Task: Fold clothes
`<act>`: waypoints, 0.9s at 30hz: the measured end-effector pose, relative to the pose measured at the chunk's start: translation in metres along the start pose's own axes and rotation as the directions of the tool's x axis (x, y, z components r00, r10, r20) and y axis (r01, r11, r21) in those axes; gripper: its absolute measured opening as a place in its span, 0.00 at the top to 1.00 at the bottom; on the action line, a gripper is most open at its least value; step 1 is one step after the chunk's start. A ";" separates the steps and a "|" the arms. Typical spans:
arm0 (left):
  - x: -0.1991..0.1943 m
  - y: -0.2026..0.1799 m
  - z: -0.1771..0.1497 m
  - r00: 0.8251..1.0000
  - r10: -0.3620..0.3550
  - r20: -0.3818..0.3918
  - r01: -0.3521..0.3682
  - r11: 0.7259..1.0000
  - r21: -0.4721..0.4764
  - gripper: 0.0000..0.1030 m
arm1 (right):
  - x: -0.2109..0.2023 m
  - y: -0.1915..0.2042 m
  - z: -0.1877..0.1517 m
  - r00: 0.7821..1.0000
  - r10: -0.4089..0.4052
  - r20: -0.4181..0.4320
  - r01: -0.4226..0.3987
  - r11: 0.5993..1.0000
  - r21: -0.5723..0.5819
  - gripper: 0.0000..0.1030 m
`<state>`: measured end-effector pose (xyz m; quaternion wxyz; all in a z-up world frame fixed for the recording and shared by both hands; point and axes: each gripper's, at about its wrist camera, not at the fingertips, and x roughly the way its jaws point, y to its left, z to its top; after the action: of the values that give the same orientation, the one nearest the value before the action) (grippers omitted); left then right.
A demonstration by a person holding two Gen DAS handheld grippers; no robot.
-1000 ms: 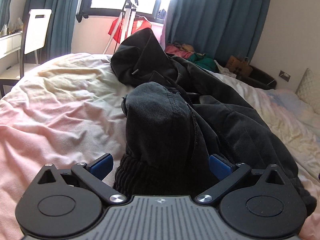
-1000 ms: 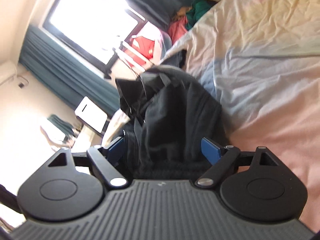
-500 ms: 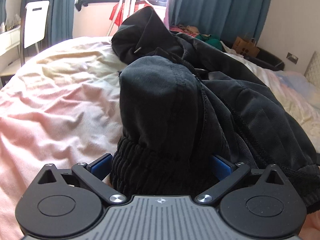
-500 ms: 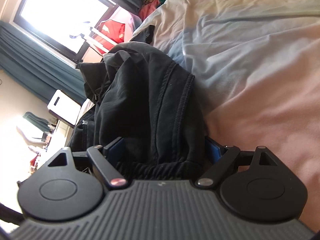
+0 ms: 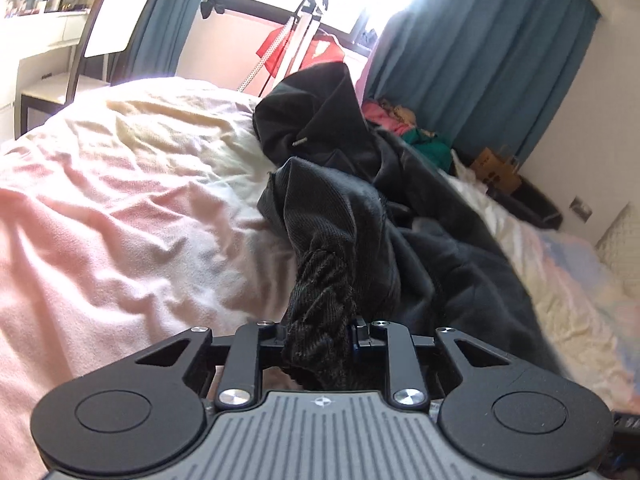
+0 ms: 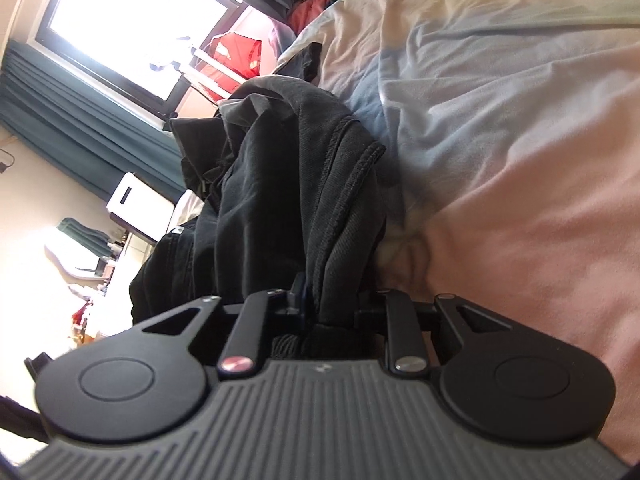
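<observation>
A black hooded sweatshirt point(image 5: 384, 200) lies crumpled on the bed, its hood standing up at the far end. My left gripper point(image 5: 318, 332) is shut on the ribbed cuff of a sleeve point(image 5: 320, 296) and holds it bunched, a little above the bed. In the right wrist view the same black sweatshirt point(image 6: 280, 184) fills the middle. My right gripper point(image 6: 330, 308) is shut on another edge of it, near a ribbed band, with the fabric gathered between the jaws.
The bed point(image 5: 120, 216) has a rumpled pink, cream and pale blue cover point(image 6: 500, 120). A white chair point(image 5: 116, 16) and desk stand at the far left. Teal curtains point(image 5: 480, 60), a clothes rack with a red garment point(image 5: 304, 44) and a clothes pile point(image 5: 404, 124) lie beyond.
Both grippers were open around the black fabric and have closed on it. The left sleeve cuff is now bunched and lifted; the right-hand fabric is pinched tight.
</observation>
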<state>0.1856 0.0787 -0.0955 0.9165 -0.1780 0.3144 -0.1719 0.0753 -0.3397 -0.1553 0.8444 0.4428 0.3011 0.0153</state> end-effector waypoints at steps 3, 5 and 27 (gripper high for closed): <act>-0.020 0.013 0.012 0.995 -0.083 0.054 0.089 0.987 -0.136 0.78 | -0.002 0.003 0.000 0.997 0.064 -0.039 -0.064 0.998 0.004 0.78; -0.030 0.023 0.018 0.989 -0.120 0.085 0.136 0.967 -0.218 0.77 | -0.002 0.004 -0.001 0.995 0.081 -0.063 -0.081 0.997 0.011 0.78; -0.020 0.073 0.013 0.988 -0.035 0.154 0.105 0.873 -0.476 0.78 | 0.013 0.011 -0.015 0.983 0.136 -0.126 -0.135 0.991 0.014 0.81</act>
<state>0.1938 0.1543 -0.1077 0.8561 -0.4238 0.2754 -0.1081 0.0807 -0.3186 -0.1601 0.8194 0.4625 0.3235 0.0999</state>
